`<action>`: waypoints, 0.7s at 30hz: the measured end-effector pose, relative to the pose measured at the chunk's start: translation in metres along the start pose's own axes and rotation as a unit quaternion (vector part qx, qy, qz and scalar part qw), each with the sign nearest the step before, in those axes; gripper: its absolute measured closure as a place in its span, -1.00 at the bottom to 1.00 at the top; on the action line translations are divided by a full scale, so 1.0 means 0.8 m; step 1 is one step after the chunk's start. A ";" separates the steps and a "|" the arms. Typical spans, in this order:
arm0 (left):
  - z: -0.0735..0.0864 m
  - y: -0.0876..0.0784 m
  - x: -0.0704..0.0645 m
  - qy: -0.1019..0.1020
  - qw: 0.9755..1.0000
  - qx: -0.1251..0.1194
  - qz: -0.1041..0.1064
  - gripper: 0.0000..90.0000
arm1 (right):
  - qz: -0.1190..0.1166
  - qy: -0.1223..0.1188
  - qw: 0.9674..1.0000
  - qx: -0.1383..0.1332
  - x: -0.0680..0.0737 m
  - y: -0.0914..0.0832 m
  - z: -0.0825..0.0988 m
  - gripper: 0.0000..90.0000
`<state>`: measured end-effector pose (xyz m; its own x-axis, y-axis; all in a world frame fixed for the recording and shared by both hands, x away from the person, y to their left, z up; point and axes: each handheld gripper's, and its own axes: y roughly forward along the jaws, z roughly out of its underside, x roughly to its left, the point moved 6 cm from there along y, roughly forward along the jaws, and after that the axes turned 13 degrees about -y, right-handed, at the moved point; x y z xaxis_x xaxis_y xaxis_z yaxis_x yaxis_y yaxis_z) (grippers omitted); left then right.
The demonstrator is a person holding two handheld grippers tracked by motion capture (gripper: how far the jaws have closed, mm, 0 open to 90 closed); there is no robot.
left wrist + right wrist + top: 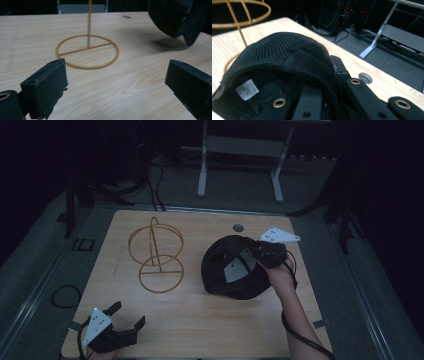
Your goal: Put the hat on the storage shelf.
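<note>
Hand-held gripper (329,92) clamped on cap (287,55)

Cap (231,270): black, mesh weave on crown, white label inside (print too small to read). Wire stand (156,254) left of cap: golden yellow. Table (200,320) under cap: pale wood grain. Right gripper (256,254) at cap's rim: black, brass-coloured rivets, grey plate. Left gripper (129,317), well apart from cap: black, grey plate.

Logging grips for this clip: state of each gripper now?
Left gripper: open, holding nothing.
Right gripper: shut on the black cap.
</note>
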<state>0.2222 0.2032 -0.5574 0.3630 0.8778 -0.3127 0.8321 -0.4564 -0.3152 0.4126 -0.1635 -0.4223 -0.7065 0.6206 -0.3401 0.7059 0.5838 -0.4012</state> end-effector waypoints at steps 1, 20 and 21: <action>0.000 0.003 -0.005 -0.002 1.000 0.002 0.007 -0.90 | 0.000 0.005 1.000 -0.004 -0.001 -0.002 -0.002 0.96; -0.017 0.067 -0.090 0.017 0.993 0.048 0.103 -0.88 | 0.020 0.008 0.999 -0.041 0.018 -0.035 -0.029 0.96; -0.017 0.070 -0.093 0.018 0.993 0.052 0.108 -0.88 | 0.026 0.006 0.999 -0.036 0.018 -0.035 -0.028 0.96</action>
<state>0.2474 0.1148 -0.5394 0.5439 0.7619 -0.3516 0.6869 -0.6449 -0.3350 0.3840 -0.1592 -0.3972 -0.6683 0.6573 -0.3483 0.7439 0.5859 -0.3216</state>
